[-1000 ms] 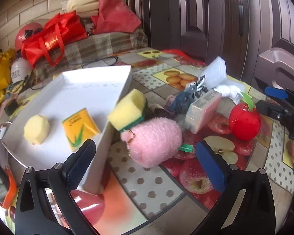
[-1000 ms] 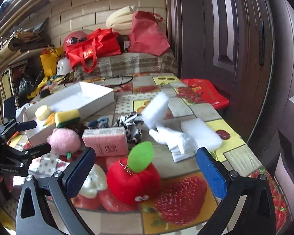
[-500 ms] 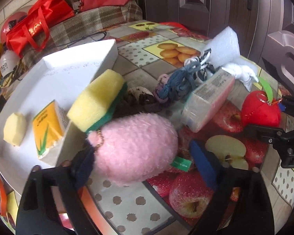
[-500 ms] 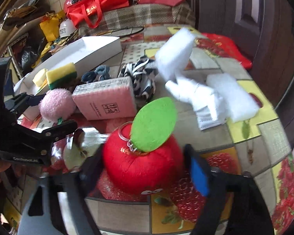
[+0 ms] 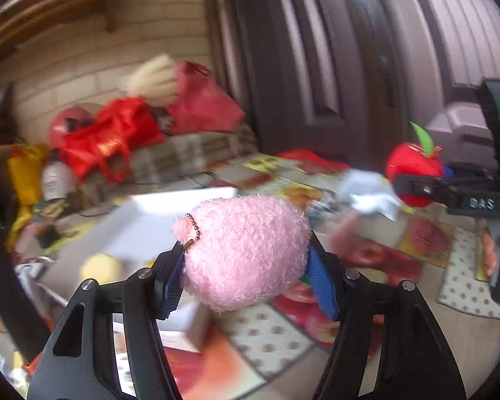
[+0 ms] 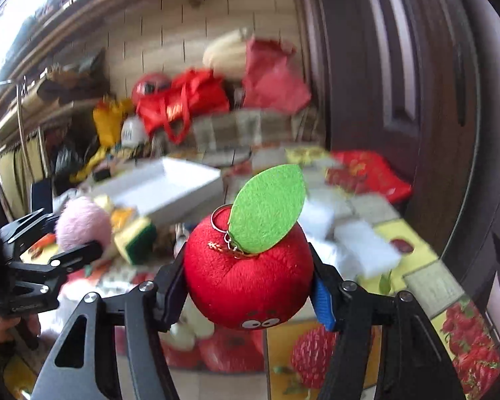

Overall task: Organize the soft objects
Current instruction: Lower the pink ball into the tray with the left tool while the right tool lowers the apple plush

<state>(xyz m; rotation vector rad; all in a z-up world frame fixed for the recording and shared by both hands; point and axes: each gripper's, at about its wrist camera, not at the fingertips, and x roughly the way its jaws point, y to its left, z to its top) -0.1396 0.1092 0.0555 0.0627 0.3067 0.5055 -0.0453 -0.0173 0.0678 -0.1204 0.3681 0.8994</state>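
My left gripper (image 5: 246,273) is shut on a fluffy pink plush ball (image 5: 246,250) with a small bead chain and holds it above the table. My right gripper (image 6: 250,286) is shut on a red plush apple (image 6: 248,283) with a green felt leaf and holds it in the air. The pink plush also shows at the left of the right wrist view (image 6: 83,223), and the apple at the right of the left wrist view (image 5: 415,173). A white tray (image 6: 170,186) lies on the table's left, with a yellow sponge piece (image 5: 101,268) in it.
A yellow-green sponge (image 6: 135,240) leans by the tray's edge. White foam blocks (image 6: 366,246) and a white cloth (image 5: 370,196) lie at the right of the fruit-print tablecloth (image 6: 426,283). Red bags (image 6: 183,103) pile behind on a checked bench. A dark door stands at the right.
Both grippers have closed on their plush toys and lifted them off the table; the views have tilted up and the background is blurred from motion.
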